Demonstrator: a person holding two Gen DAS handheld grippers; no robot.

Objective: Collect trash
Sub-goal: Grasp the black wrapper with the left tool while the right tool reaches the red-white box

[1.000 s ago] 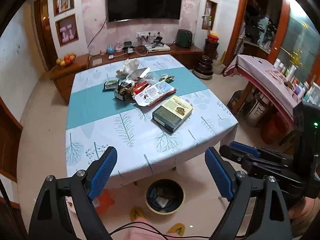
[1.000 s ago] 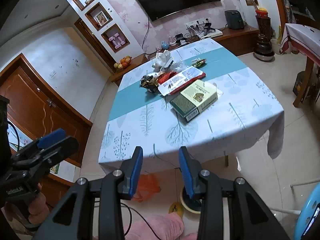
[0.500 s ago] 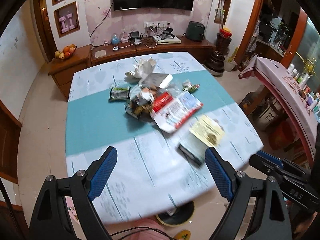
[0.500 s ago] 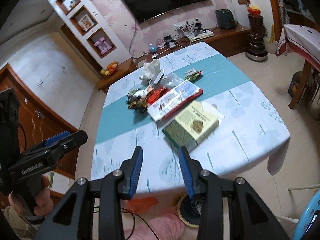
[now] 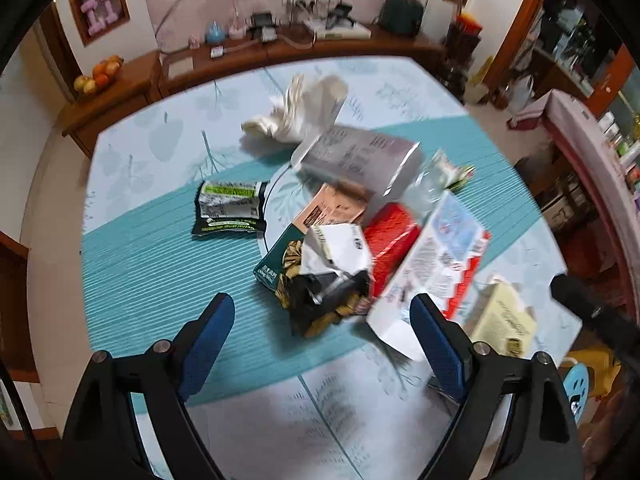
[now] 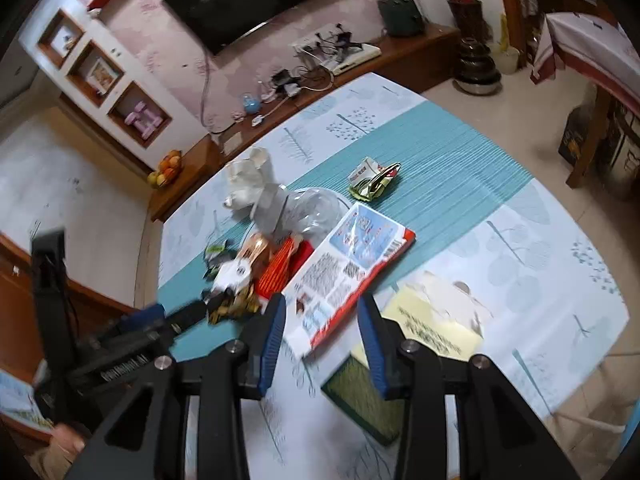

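Observation:
A heap of trash lies mid-table: a crumpled black and gold wrapper (image 5: 320,304), a white and red flat box (image 5: 432,268), a red pack (image 5: 390,240), a silver bag (image 5: 360,156), white crumpled paper (image 5: 296,112) and a black-green packet (image 5: 230,208). My left gripper (image 5: 320,344) is open and empty, just short of the black wrapper. My right gripper (image 6: 322,332) is open and empty, its jaws either side of the near end of the white and red box (image 6: 348,260). A yellow-green box (image 6: 404,356) lies under its right finger.
The table wears a teal and white leaf-print cloth (image 5: 160,264). A small green-gold wrapper (image 6: 374,178) lies apart on the teal stripe. A wooden sideboard (image 5: 240,60) with cables and fruit runs behind the table. A second covered table (image 5: 592,148) stands at the right.
Both grippers have moved forward from beyond the table's near edge to over the table, close to the trash heap. Both stay open and empty.

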